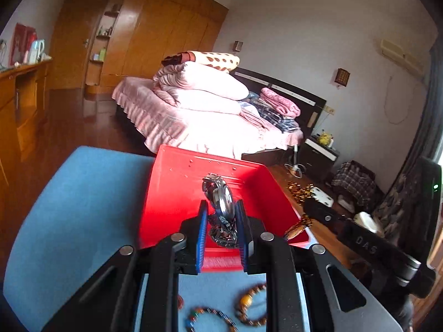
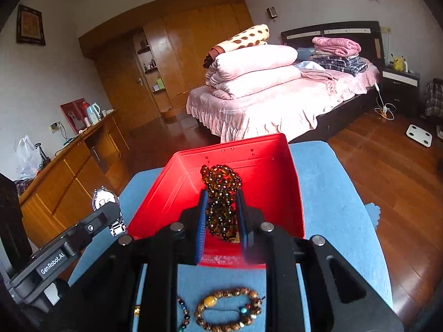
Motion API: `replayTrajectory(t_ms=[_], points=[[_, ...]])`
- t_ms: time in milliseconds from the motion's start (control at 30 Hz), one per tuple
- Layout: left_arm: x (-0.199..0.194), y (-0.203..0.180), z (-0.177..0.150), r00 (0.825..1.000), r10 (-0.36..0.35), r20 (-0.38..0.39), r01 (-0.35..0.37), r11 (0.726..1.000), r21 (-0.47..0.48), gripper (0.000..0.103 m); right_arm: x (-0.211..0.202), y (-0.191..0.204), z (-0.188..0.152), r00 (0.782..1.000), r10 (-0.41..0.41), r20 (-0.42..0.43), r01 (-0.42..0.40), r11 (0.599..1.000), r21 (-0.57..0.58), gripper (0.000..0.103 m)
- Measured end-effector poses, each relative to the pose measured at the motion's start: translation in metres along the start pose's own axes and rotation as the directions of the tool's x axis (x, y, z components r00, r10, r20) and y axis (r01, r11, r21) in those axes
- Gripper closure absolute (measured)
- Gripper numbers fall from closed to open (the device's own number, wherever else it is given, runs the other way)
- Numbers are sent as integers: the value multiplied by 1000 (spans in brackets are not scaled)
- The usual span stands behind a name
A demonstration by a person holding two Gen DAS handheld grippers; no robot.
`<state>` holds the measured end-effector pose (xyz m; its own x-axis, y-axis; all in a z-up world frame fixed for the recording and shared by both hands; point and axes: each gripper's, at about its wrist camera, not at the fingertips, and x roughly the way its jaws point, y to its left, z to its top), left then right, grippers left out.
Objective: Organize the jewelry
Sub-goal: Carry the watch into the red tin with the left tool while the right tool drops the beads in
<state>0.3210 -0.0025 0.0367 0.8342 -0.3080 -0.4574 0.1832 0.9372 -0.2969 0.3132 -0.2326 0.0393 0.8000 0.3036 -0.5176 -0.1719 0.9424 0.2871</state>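
Watch point(image 1: 221, 199) above red box point(image 1: 177, 182) rim

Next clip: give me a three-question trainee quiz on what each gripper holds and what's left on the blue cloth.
1. True or false: the left gripper is shut on a silver metal wristwatch.
2. What does the right gripper hold: A) brown glossy bead string, B) gold ring, C) nothing?
3. Fill in: the tan wooden bead bracelet with a yellow bead lies on the blue cloth, ____ the open red box.

Key: 1 true; 2 A; 3 outside.
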Motion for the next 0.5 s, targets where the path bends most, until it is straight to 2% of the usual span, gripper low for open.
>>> replayTrajectory(t_ms=[233, 367, 500], points=[[33, 10, -6, 996, 84, -10, -84, 996, -1, 83, 30, -10, 2, 1000, -21, -15, 21, 1000, 9, 84], [46, 15, -11, 996, 84, -44, -85, 996, -14, 83, 43, -14, -4, 999, -13, -43, 14, 1000, 19, 84], [52, 17, -15, 994, 92, -58, -93, 996, -17, 80, 48, -13, -4, 999, -13, -49, 14, 1000, 7, 79]])
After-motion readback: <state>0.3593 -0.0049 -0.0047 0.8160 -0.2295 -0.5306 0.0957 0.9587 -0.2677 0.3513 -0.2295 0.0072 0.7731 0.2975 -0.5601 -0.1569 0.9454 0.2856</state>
